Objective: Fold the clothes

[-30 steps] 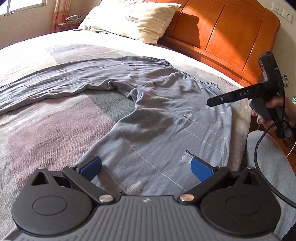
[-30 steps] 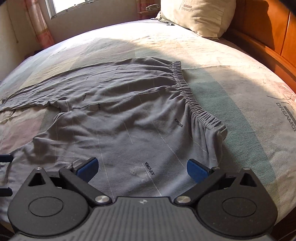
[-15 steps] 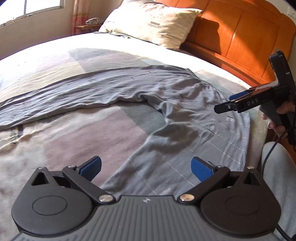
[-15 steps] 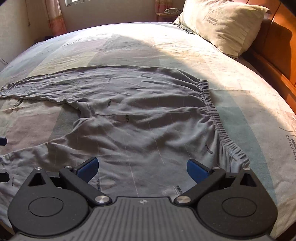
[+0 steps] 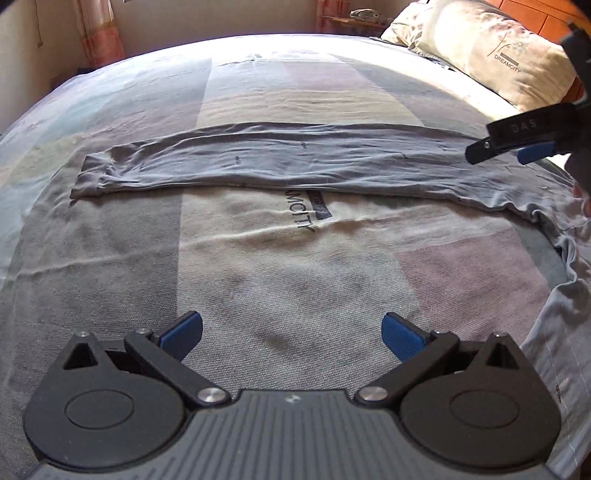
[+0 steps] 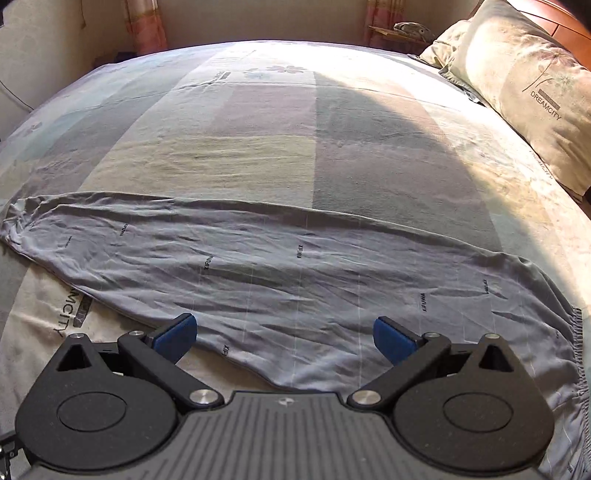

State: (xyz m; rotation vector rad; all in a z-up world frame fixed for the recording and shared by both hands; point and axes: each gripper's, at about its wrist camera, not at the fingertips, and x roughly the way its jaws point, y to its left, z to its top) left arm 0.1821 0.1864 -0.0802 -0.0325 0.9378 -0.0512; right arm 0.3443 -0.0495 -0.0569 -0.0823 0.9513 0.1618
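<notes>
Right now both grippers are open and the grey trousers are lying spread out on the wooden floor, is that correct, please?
Not quite: the grey trousers lie on the bed, not a wooden floor, as the right wrist view shows. The left gripper and right gripper are indeed open.

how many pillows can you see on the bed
1: a cream pillow at the far right of the bed, by the wooden headboard. More may lie beyond the frame.

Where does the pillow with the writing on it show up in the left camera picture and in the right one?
Left wrist view: the pillow lies at the top right, above the other gripper.
Right wrist view: the pillow lies along the upper right edge.
Shared landmark: the grey trousers spread across the bed.
</notes>
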